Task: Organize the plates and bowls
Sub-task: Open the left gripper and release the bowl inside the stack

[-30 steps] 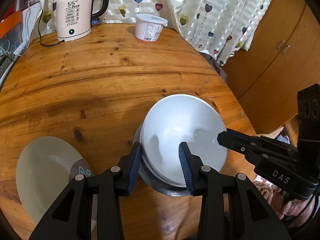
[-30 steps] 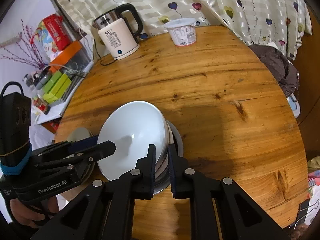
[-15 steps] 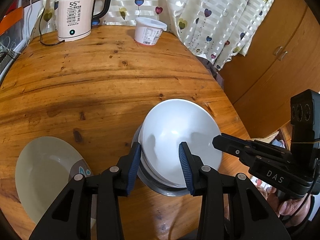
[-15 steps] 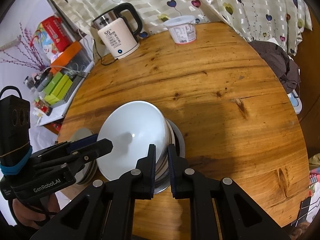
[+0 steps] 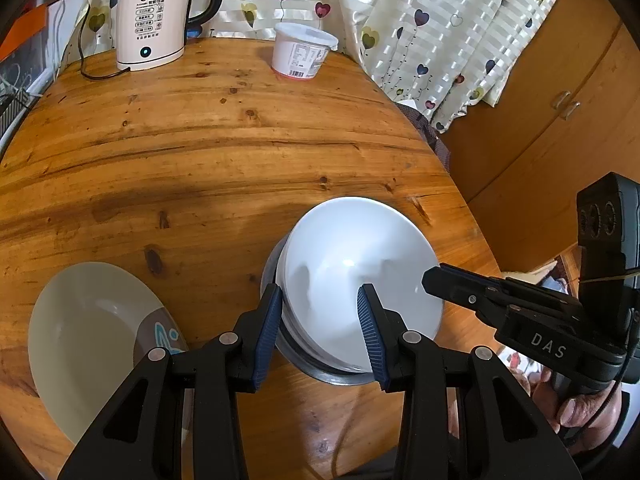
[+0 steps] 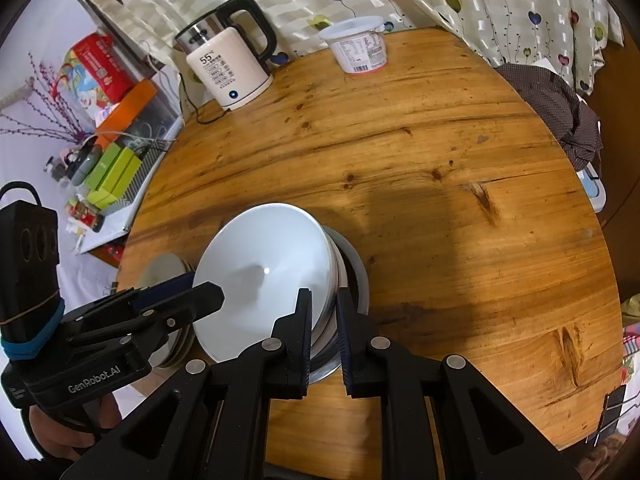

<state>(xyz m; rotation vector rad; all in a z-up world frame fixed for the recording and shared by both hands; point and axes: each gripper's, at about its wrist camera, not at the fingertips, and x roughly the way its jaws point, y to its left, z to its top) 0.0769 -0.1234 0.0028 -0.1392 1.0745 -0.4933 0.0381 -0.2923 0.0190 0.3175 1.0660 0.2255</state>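
Observation:
A white bowl [image 5: 360,272] sits tilted on top of a stack of bowls whose lowest is a metal bowl [image 5: 332,374], on the round wooden table [image 5: 200,152]. My right gripper [image 6: 323,320] is shut on the right rim of the white bowl [image 6: 264,276]. My left gripper [image 5: 320,328] is open, its pads on either side of the bowl's near-left rim without clamping it. A cream plate [image 5: 92,344] with a grey and blue pattern lies at the left; it also shows in the right wrist view [image 6: 164,268].
An electric kettle [image 5: 154,16] with its cord and a white plastic tub [image 5: 302,50] stand at the table's far edge. A heart-patterned curtain [image 5: 440,20] hangs behind. Wooden cabinets [image 5: 560,100] stand right. A cluttered shelf [image 6: 108,152] stands left of the table.
Both grippers have held their grip states. The views have shifted slightly closer to the table's far side; the white bowl stays tilted on the stack.

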